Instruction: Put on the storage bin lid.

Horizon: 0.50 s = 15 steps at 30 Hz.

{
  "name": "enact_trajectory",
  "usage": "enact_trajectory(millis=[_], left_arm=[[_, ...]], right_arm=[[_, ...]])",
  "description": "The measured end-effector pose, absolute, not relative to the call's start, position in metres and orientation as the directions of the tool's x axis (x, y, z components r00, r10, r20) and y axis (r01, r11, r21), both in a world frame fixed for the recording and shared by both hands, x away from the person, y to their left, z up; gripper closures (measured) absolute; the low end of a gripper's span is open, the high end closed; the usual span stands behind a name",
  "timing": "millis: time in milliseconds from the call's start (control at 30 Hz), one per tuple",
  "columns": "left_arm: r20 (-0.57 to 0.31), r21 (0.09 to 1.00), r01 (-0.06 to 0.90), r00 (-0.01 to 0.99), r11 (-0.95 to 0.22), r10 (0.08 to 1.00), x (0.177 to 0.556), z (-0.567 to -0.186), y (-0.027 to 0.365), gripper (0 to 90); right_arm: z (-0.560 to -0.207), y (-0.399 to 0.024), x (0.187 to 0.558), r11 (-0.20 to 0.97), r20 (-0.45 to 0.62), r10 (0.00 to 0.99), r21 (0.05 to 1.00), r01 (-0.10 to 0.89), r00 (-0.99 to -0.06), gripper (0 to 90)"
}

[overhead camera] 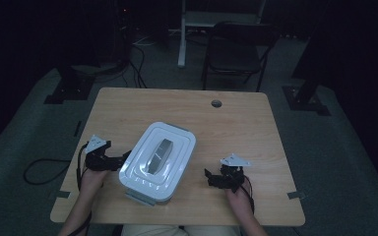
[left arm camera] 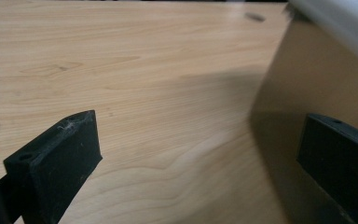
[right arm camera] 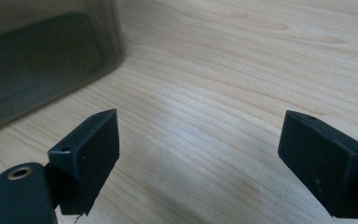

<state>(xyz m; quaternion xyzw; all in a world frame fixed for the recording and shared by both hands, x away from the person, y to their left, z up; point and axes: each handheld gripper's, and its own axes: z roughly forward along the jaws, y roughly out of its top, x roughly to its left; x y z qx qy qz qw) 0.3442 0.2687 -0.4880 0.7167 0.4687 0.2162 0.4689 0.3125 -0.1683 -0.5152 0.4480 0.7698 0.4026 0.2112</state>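
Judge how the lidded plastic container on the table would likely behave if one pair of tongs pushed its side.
The container looks like rigid plastic with a flat, wide base, so it would probably slide rather than tip. The wooden table is smooth, so it may skid or swivel easily. Through its tinted wall no contents are apparent, so it is perhaps light for its size.

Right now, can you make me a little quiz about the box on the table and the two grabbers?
1. True or false: the white lid is on the box.
2. Which gripper is closer to the box? A) left gripper B) right gripper
3. Fill in: both grippers have their jaws ____, with only bare table between them.

Key: 1 true. 2 A; its jaws stand right beside the box's side, while the right one sits apart from it. 3 open.
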Motion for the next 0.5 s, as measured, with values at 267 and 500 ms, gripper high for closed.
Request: enact_trajectory(millis=[267, 500], left_arm=[[-0.095, 0.875, 0.461, 0.458, -0.145, 0.884, 0.356, -0.507, 0.265, 0.5], [-0.108, 0.854, 0.498, 0.452, -0.15, 0.886, 0.366, -0.517, 0.261, 0.5]], right_arm=[[-0.516, -0.163, 0.313, 0.278, 0.026, 0.865, 0.807, 0.522, -0.501, 12.6], [-0.518, -0.149, 0.317, 0.289, 0.03, 0.863, 0.79, 0.541, -0.504, 12.6]])
